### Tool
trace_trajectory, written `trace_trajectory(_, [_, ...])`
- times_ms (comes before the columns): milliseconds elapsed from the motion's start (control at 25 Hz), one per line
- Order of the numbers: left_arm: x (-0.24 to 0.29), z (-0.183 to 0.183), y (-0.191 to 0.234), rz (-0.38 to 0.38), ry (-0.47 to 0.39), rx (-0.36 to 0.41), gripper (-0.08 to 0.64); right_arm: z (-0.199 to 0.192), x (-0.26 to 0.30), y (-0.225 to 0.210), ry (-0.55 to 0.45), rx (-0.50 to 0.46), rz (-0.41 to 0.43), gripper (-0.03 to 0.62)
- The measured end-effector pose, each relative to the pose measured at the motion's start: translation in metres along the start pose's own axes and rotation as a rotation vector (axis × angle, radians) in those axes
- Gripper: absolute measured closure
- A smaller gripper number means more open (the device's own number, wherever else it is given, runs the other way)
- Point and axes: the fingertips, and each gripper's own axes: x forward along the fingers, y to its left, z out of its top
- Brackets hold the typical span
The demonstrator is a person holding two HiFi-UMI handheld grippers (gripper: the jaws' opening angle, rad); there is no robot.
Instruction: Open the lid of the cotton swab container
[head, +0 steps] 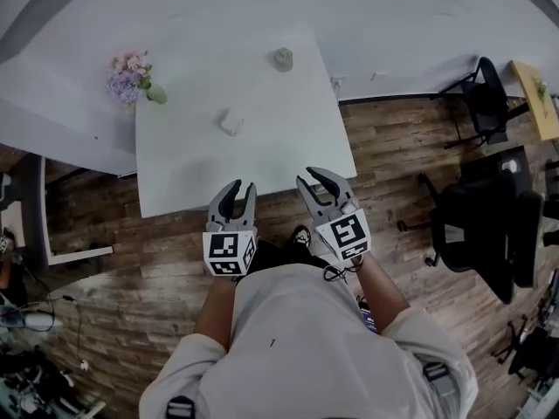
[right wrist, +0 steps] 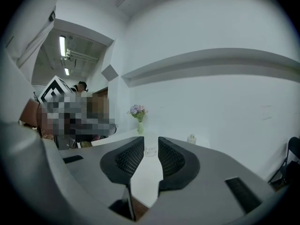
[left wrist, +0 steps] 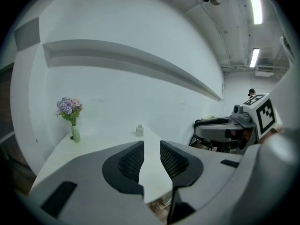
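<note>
Approach stage. Left gripper (head: 243,187) and right gripper (head: 307,176): jaws apart, both empty. Cotton swab container (head: 231,121) sits on counter (head: 175,182). Suggest: one steadies base, other lifts lid.

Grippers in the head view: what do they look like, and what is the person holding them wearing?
The left gripper and right gripper match. Each has light grey curved fingers with a black cross-hatched lining on the inner faces, and behind them a white cube with black square markers. The person wears a pale short-sleeved shirt.
</note>
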Motion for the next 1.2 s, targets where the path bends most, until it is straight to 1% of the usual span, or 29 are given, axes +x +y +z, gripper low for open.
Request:
trace_trajectory(80, [0.010,0.000,0.006,0.006,0.013,0.006,0.440,-0.003,0.011,-0.006,-0.005,0.000,0.016,0.508])
trace_trajectory(160, [0.020,-0.003,0.017,0.013,0.030,0.004,0.440,-0.009,0.026,-0.010,0.024,0.009,0.029,0.504])
trace_trajectory(280, [0.035,-0.009,0.041,0.022,0.056,-0.011,0.440,-0.010,0.054,-0.011,0.050,0.020,0.047,0.499])
trace_trajectory(400, [0.056,-0.010,0.069,0.023,0.070,-0.028,0.440,-0.006,0.085,-0.014,0.067,0.006,0.059,0.495])
trace_trajectory(560, [0.088,-0.003,0.107,0.004,0.073,-0.033,0.440,0.000,0.131,-0.022,0.100,-0.008,0.063,0.494])
trace_trajectory(680, [0.111,0.001,0.133,-0.015,0.080,-0.042,0.440,0.002,0.165,-0.029,0.122,-0.044,0.065,0.491])
trace_trajectory(840, [0.136,0.001,0.166,-0.055,0.105,-0.054,0.440,0.006,0.205,-0.031,0.181,-0.051,0.056,0.491])
trace_trajectory(960, [0.150,-0.006,0.177,-0.100,0.146,-0.060,0.439,0.006,0.227,-0.029,0.205,-0.038,0.057,0.491])
trace_trajectory(1040, [0.157,-0.016,0.178,-0.117,0.176,-0.062,0.439,0.002,0.236,-0.030,0.226,-0.046,0.065,0.489])
trace_trajectory(1200, [0.164,-0.035,0.173,-0.099,0.215,-0.084,0.439,-0.014,0.246,-0.032,0.274,-0.076,0.124,0.488])
